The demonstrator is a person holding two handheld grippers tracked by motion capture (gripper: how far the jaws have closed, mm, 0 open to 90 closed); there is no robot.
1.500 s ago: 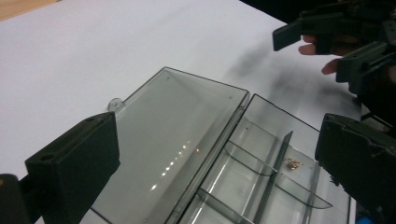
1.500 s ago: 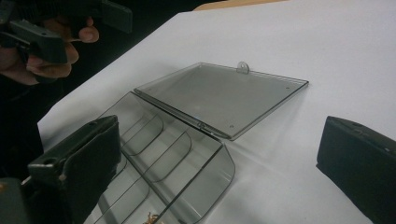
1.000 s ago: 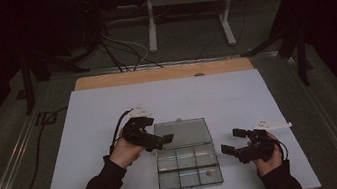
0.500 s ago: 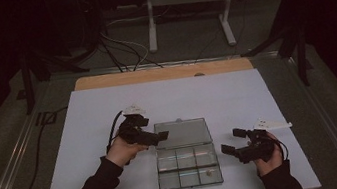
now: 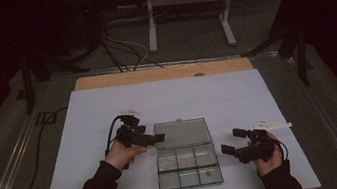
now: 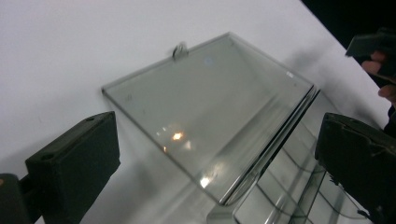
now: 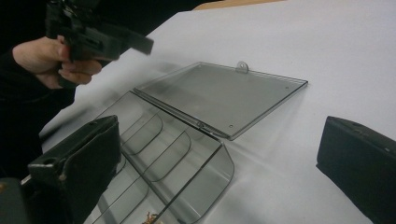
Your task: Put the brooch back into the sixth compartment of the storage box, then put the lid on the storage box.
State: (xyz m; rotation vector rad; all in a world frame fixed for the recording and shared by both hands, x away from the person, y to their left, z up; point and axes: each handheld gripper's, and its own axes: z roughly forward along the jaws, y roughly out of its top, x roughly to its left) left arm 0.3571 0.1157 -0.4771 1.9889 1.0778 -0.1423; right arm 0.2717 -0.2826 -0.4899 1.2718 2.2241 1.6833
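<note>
A clear plastic compartment box [image 5: 188, 167] lies on the white table with its lid [image 5: 181, 133] folded flat open behind it. A small brownish item [image 5: 208, 172] sits in the near right compartment and shows again [image 7: 149, 217] in the right gripper view. My left gripper [image 5: 150, 136] hovers open at the lid's left edge; its jaws stand wide apart around the lid [image 6: 205, 112]. My right gripper [image 5: 233, 140] is open just right of the box, and between its spread jaws I see the box [image 7: 168, 158] and the lid [image 7: 224, 95]. Neither gripper holds anything.
A small white object [image 5: 272, 123] lies on the table right of the box, behind the right hand. A wooden strip [image 5: 163, 73] runs along the table's far edge. Cables and a metal stand [image 5: 183, 1] are on the floor beyond.
The left gripper has shifted slightly toward the near side beside the lid. The box, the lid and the right gripper have stayed where they were.
</note>
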